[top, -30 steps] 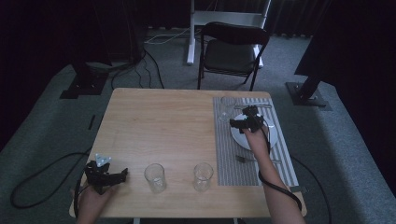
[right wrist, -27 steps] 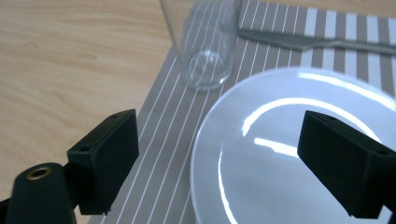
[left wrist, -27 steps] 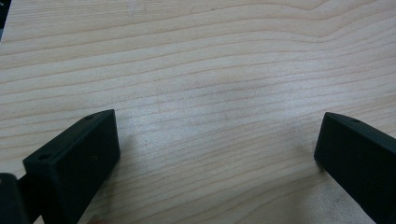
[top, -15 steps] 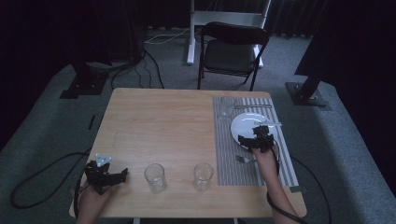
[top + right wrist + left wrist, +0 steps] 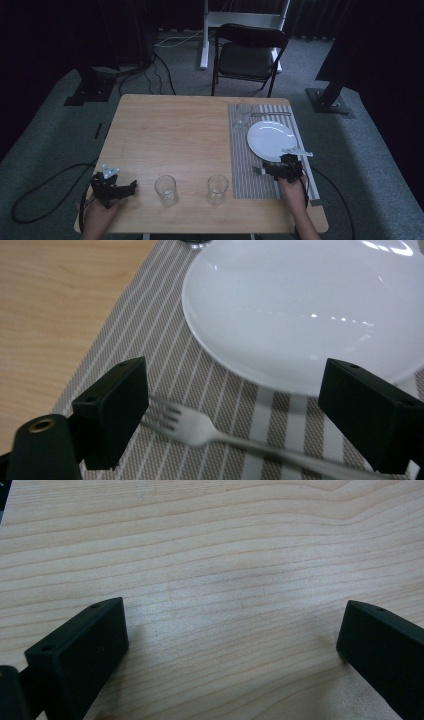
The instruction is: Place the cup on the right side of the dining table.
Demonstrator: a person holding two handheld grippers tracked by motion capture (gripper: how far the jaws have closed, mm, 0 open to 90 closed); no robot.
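A: What is at the left?
B: The left gripper (image 5: 116, 189) rests on the wooden table (image 5: 175, 140), jaws spread, empty.
A: And the right?
B: The right gripper (image 5: 235, 410) straddles a fork (image 5: 220, 432) on the striped placemat (image 5: 240, 165) below the white plate (image 5: 272, 140), jaws wide; tines point left, handle running right.

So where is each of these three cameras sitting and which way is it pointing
High view: above the person's side, facing forward and down on the table; both forearms, left gripper and right gripper show.
Left gripper view: on the left gripper, looking at bare wood between open jaws.
Right gripper view: on the right gripper, facing the fork and plate.
Shared: plate and striped placemat appear in the high and right gripper views.
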